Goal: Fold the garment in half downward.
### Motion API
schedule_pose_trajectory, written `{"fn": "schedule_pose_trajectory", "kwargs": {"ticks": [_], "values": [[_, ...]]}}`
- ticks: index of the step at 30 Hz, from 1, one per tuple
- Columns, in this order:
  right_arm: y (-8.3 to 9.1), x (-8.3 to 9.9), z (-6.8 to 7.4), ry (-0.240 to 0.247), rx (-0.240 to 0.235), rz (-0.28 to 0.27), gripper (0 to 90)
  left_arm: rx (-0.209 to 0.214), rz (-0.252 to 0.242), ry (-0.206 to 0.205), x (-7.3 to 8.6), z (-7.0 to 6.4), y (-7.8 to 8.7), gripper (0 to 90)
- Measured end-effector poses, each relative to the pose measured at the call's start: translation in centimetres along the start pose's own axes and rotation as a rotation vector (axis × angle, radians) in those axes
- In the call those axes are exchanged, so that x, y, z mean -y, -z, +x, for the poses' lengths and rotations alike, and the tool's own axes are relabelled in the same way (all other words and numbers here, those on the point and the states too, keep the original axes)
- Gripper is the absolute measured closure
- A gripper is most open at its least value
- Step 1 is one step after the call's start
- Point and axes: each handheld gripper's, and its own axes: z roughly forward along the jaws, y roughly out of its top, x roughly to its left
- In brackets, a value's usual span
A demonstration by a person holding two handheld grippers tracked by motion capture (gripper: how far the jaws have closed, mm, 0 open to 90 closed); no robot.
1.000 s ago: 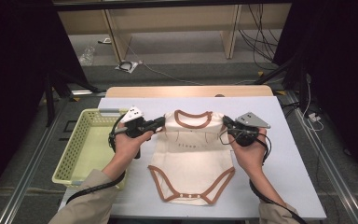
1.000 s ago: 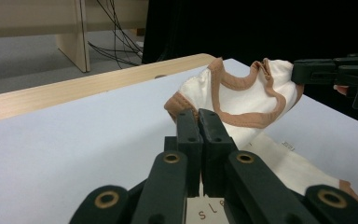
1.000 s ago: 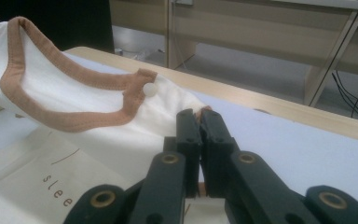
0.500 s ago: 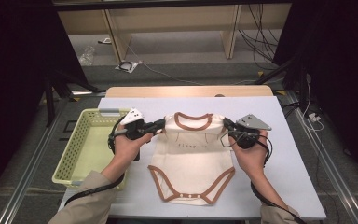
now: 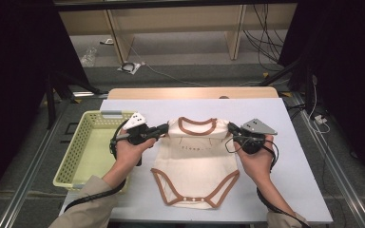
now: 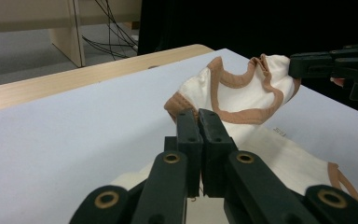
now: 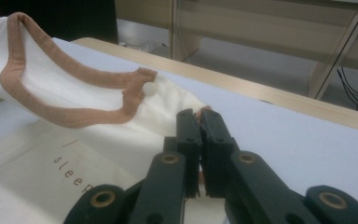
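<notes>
A cream baby bodysuit [image 5: 197,159] with brown trim lies face up on the white table [image 5: 292,156], its neck toward the far edge. My left gripper [image 5: 164,128] is shut on the bodysuit's left shoulder, and its jaws pinch the brown-edged sleeve [image 6: 179,103] in the left gripper view [image 6: 199,122]. My right gripper [image 5: 231,128] is shut on the right shoulder, with its jaws [image 7: 199,122] closed over the cloth [image 7: 121,126] beside a small snap button [image 7: 149,88]. Both shoulders are lifted slightly off the table. The right gripper [image 6: 303,65] also appears across the collar in the left gripper view.
A pale yellow plastic basket [image 5: 81,154] stands at the table's left edge, close to my left forearm. A wooden strip [image 5: 192,92] runs along the table's far edge. Cables lie on the floor [image 5: 171,52] beyond, with wooden furniture legs behind.
Both grippers have held their grip on the shoulders and shifted only slightly, with the top of the bodysuit raised a little between them.
</notes>
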Motion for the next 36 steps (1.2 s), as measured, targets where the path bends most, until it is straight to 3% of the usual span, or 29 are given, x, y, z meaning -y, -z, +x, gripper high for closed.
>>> {"fn": "schedule_pose_trajectory", "kwargs": {"ticks": [36], "values": [[1.1,0.6,0.6,0.015,-0.021,0.019,87.5,0.010,0.030,-0.028,0.9,-0.8,0.8,87.6]]}}
